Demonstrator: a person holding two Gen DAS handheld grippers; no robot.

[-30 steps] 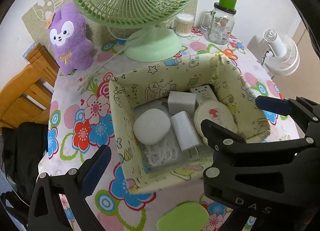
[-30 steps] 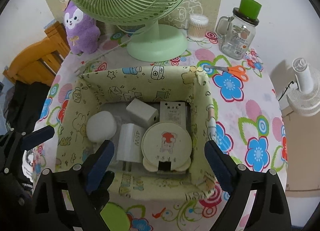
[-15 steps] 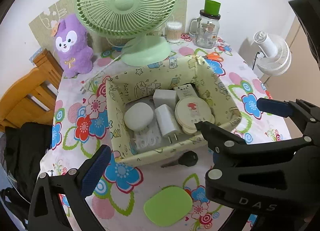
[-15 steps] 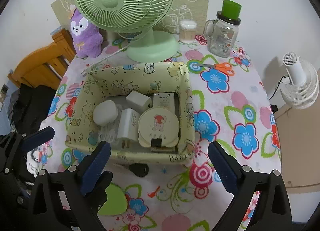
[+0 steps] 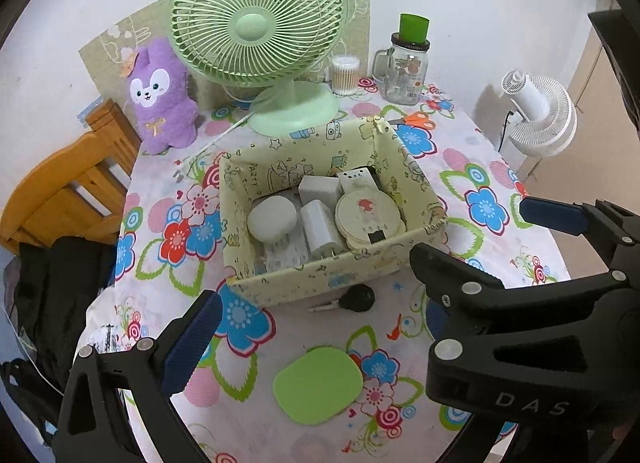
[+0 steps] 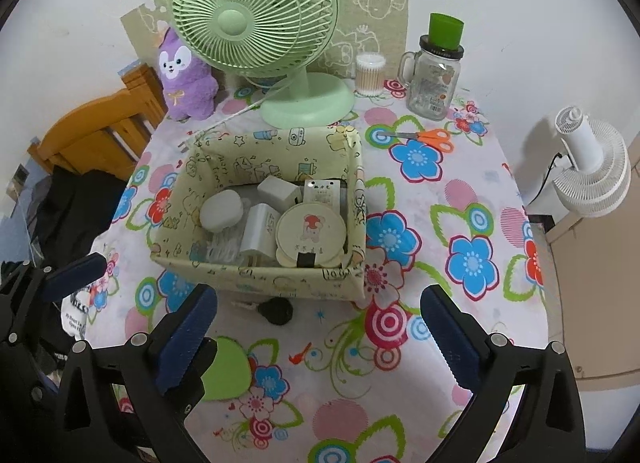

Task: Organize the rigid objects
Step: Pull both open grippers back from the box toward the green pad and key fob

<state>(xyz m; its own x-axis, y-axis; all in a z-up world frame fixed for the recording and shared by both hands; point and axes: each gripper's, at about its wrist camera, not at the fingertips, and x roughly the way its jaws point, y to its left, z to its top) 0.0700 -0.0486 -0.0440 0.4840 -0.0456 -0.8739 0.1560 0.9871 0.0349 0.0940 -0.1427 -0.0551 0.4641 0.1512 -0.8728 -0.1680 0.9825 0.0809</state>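
A cream fabric box (image 5: 336, 281) (image 6: 256, 277) sits mid-table. It holds a white oval case (image 5: 272, 219), two white chargers (image 5: 320, 229), a round cream mirror (image 5: 368, 213) (image 6: 311, 231) and a white cable. A black-headed key (image 5: 357, 298) (image 6: 275, 310) lies just in front of the box. A green rounded pad (image 5: 318, 385) (image 6: 225, 369) lies nearer still. My left gripper (image 5: 364, 275) is open and empty, pulled back above the table's near edge. My right gripper (image 6: 316, 327) is open and empty beside it.
A green desk fan (image 5: 260, 31), a purple plush (image 5: 162, 97), a cotton-swab tub (image 5: 346, 75) and a glass jar with a green lid (image 5: 408, 61) stand at the back. Orange scissors (image 6: 426, 137) lie behind the box. A wooden chair (image 5: 60, 187) stands left, a white fan (image 6: 592, 167) right.
Both grippers have pulled back and up from the box. The key and the green pad have come into view in front of it. Both grippers stay open.
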